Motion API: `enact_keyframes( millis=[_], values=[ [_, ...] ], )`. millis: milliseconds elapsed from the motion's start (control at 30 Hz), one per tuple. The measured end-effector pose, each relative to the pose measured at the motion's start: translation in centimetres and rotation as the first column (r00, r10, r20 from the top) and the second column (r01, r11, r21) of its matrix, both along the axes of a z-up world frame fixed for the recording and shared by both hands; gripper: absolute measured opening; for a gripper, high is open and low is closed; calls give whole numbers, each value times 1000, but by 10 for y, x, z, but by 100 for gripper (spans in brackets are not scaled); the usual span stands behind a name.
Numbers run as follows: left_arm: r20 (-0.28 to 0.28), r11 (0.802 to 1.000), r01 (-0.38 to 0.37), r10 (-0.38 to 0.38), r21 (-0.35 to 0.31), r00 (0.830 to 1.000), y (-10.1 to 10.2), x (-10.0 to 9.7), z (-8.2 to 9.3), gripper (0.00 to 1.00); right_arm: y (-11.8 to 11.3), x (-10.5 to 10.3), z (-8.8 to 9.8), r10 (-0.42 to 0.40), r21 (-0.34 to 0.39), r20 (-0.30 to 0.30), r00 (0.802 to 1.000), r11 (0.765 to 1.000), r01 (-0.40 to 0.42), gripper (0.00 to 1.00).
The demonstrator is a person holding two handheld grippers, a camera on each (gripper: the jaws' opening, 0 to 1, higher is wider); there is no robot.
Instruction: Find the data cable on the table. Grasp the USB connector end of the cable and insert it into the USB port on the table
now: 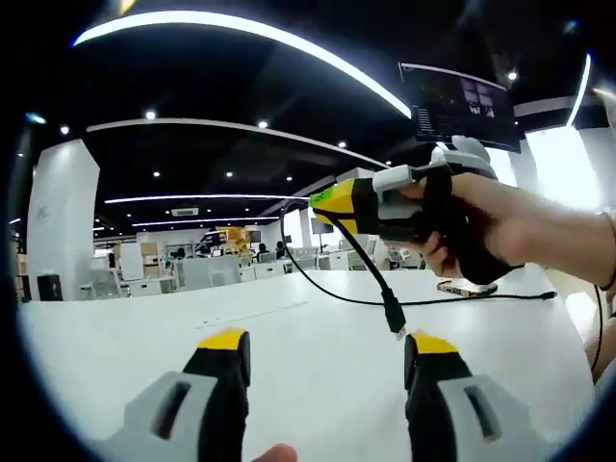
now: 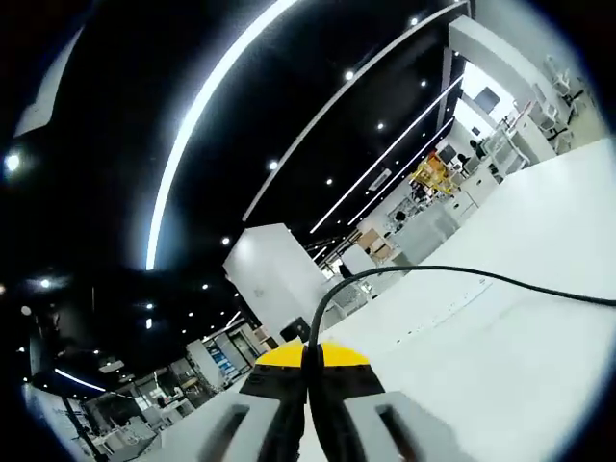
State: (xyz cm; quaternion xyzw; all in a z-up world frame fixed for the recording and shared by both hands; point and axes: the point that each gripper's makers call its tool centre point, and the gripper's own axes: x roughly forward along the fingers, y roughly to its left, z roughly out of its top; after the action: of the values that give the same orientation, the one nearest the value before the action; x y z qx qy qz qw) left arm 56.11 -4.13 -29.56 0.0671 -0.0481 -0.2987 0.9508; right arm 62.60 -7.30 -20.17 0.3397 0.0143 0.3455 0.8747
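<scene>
Your right gripper is closed tight on the black data cable, which hangs limp over the white table. Your left gripper stands wide open and empty. The cable looks light and floppy, so take hold at the stiff connector.

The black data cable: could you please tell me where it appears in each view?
Left gripper view: the black data cable hangs from the yellow-tipped right gripper at upper right. Its connector dangles just above the open tongs of the left gripper.
Right gripper view: it is pinched in the shut tongs at bottom centre and arcs to the right edge.
Shared landmark: the white table.
</scene>
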Motion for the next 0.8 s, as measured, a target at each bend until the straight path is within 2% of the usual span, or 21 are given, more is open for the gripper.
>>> enact_keyframes(
  millis=[233,367,600,733,800],
  values=[
    [56,998,45,-47,42,997,-21,-7,4,54,6,-12,14,6,107,13,1000,994,-7,4],
    [88,995,39,-47,91,995,-29,-9,4,51,7,-17,20,-13,144,24,1000,990,9,4],
    [180,982,-54,21,179,983,-33,-10,11,44,11,-25,26,-45,233,21,999,972,38,4],
    [254,948,-165,95,273,963,-27,-10,13,36,13,-31,27,-64,286,9,998,956,58,4],
    [282,935,-209,125,288,951,-23,-11,14,34,12,-33,28,-76,318,-4,997,945,73,4]
  ],
)
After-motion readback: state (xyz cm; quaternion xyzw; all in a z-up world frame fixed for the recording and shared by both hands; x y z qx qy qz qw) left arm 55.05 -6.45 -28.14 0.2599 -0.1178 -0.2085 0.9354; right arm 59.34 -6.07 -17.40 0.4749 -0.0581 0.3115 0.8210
